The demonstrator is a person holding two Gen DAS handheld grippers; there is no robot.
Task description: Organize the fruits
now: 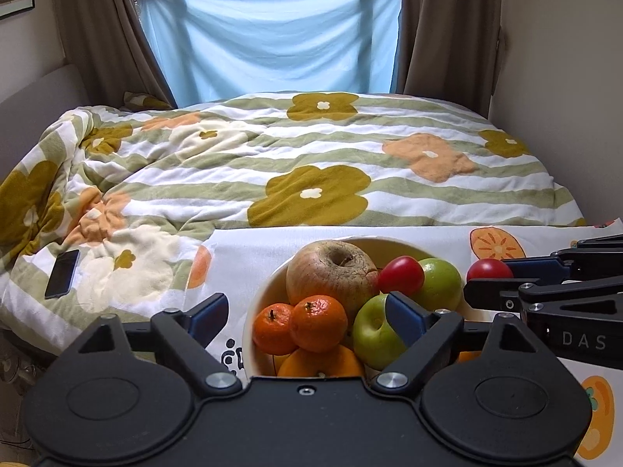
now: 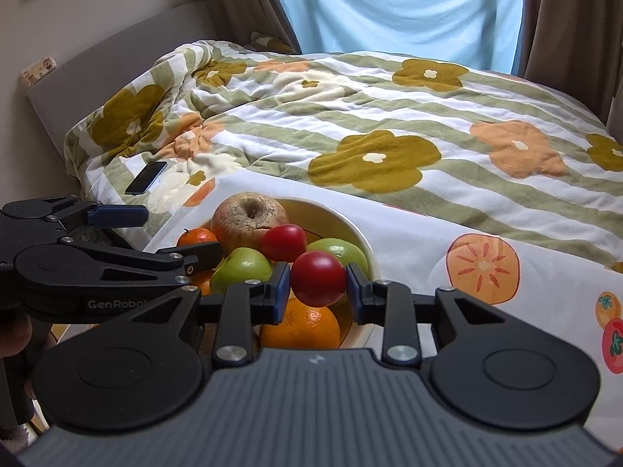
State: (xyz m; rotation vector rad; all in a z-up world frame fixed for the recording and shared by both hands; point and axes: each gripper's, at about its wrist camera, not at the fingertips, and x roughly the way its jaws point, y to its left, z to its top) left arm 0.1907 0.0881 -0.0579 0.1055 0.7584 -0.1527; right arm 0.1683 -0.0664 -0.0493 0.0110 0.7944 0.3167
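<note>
A red tomato is being held between the blue pads of the right gripper, just above the near rim of the cream bowl, which is sitting on a fruit-print cloth. The left gripper is being kept open and empty over the mandarins. The tomato is judged light, smooth and easily bruised; it is being gripped across its widest part, which seems right.
</note>
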